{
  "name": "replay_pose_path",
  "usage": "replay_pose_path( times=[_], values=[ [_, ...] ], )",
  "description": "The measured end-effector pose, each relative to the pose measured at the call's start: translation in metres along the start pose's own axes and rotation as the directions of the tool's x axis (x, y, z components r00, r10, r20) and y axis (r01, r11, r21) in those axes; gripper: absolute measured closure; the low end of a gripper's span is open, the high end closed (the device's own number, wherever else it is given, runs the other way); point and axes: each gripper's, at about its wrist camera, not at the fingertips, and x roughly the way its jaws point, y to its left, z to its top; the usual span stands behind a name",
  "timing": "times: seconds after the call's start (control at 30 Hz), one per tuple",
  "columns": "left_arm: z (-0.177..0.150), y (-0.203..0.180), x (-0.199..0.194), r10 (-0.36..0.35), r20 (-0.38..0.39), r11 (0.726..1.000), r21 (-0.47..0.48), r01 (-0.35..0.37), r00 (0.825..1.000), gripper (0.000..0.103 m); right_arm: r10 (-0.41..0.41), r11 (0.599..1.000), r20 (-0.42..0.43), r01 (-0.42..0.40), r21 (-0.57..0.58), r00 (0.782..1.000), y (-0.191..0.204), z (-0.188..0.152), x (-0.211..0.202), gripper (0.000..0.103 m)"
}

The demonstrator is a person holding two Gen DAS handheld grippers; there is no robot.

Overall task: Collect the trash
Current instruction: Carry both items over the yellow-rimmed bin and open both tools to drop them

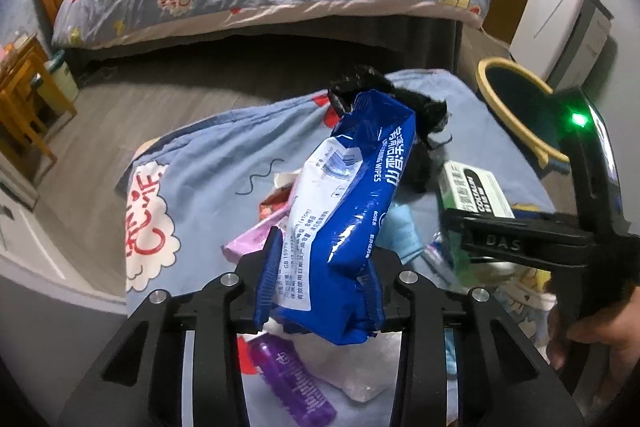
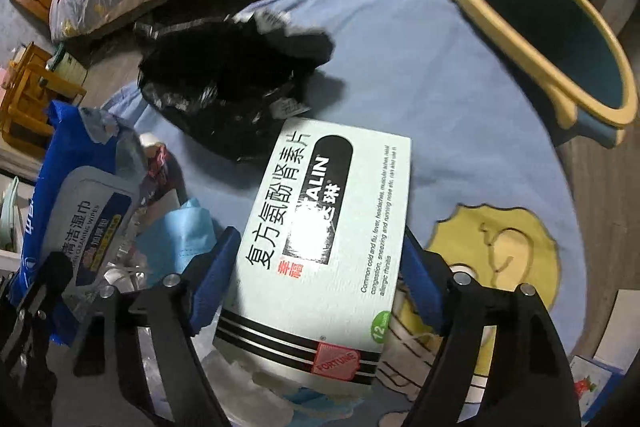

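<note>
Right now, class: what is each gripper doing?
Left gripper: closed on the blue wipes pack.
Right gripper: fingers around the medicine box; grip uncertain.

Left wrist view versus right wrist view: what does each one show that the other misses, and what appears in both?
Only the left wrist view shows the purple bottle and the pink packet under the left gripper. Only the right wrist view shows the medicine box's printed face between the right gripper's pads. Both show the blue wipes pack, black bag and yellow-rimmed bin.
</note>
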Motion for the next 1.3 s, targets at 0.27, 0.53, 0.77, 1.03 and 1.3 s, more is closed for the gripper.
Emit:
replay_pose_path(
  times=[0.27,0.53,0.77,1.03,1.3],
  values=[
    [0.011,0.003,-0.026,-0.002,0.086,0.999,-0.033,0.005,0.996,0.065,0.047,0.998,0.091,-0.051,0.041,0.995,-0.030,0.012,-0.056,0.028],
    [0.029,-0.017,-0.063,-0.007,0.220,1.000,0.028,0.001,0.975,0.065,0.099,0.992,0.242,-0.077,-0.100,0.965,-0.028,0.052,-0.130,0.028],
    [0.044,-0.049,-0.075,-0.025,0.262,0.996,0.089,0.001,0.965,0.065,0.062,0.987,0.380,0.001,-0.163,0.923,-0.058,0.084,-0.167,0.028],
    [0.077,-0.117,-0.056,-0.076,0.269,0.981,0.195,0.022,0.960,0.065,0.040,0.999,0.378,-0.043,0.001,0.925,-0.130,0.123,-0.148,0.028],
    [0.110,-0.175,-0.023,-0.147,0.250,0.960,0.270,0.077,0.957,0.065,-0.023,0.991,0.358,-0.026,0.131,0.933,-0.200,0.143,-0.126,0.028]
  ],
)
